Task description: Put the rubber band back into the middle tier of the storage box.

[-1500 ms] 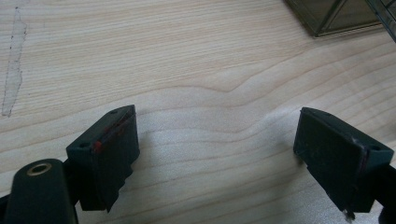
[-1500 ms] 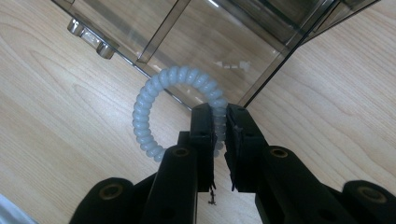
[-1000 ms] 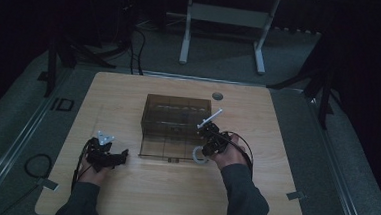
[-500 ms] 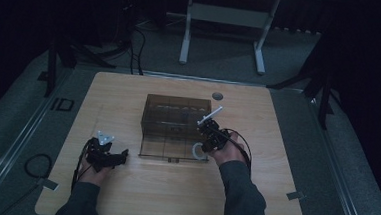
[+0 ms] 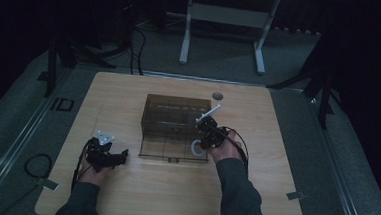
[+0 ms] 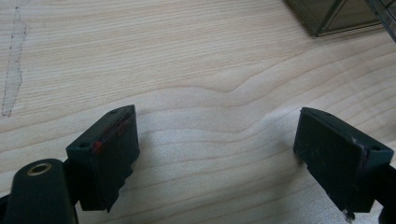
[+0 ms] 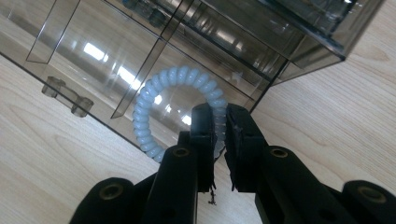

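A smoky clear plastic organizer box (image 5: 170, 124) with a pulled-out drawer sits mid-table. My right gripper (image 7: 220, 122) is shut on a pale blue spiral hair tie (image 7: 161, 95), holding the ring over the drawer's front right compartment (image 7: 116, 51). From above, the hair tie (image 5: 196, 148) hangs at the drawer's right front corner under the right gripper (image 5: 205, 138). At the table's front left my left gripper (image 5: 118, 158) rests on the wood, its jaws wide apart with nothing between them; its fingers (image 6: 109, 144) hover over bare wood.
The wooden table (image 5: 123, 193) has a round grommet hole (image 5: 217, 96) behind the box. The drawer handle (image 7: 65, 95) pokes toward the front edge. A corner of the box (image 6: 336, 16) lies beyond the left gripper. Cables and a metal stand sit on the floor behind.
The right gripper with the hair tie has edged slightly, staying over the drawer's right front corner. The left gripper has not moved.
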A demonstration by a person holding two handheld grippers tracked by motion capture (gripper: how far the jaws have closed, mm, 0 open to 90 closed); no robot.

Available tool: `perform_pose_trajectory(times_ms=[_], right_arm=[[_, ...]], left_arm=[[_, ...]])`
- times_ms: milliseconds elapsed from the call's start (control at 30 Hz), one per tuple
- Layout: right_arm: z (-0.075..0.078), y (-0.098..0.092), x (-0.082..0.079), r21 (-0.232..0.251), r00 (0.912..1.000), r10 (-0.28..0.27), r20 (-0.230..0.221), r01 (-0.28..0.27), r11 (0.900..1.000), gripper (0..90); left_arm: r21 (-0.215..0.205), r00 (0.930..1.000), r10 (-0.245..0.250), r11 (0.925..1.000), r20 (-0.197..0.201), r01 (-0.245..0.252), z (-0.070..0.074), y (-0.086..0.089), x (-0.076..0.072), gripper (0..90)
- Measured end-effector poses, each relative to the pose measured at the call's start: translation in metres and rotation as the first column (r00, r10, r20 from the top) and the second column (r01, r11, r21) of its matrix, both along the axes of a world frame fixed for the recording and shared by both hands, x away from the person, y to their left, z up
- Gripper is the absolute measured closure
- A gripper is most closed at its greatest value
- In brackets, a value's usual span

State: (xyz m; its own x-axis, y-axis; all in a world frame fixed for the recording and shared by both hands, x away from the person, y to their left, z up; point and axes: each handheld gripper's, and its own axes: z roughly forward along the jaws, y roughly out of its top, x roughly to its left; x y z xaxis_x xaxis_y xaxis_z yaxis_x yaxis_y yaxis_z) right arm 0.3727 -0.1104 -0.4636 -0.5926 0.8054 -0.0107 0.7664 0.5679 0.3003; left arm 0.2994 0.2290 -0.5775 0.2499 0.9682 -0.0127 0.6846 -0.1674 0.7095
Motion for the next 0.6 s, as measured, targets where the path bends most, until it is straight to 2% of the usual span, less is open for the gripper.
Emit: perform_pose_trajectory(times_ms=[267,600], right_arm=[[-0.009,0.007,0.004,-0.031,1.0,0.002,-0.002,-0.002,1.0,81.6],[-0.022,0.013,0.006,-0.068,0.9996,0.014,-0.025,-0.015,0.998,81.1]], left_arm=[[-0.002,1.0,0.002,1.0,0.002,-0.002,0.0,0.0,0.0,14.0],[-0.001,1.0,0.0,1.0,0.0,0.0,0.0,0.0,0.0,14.0]])
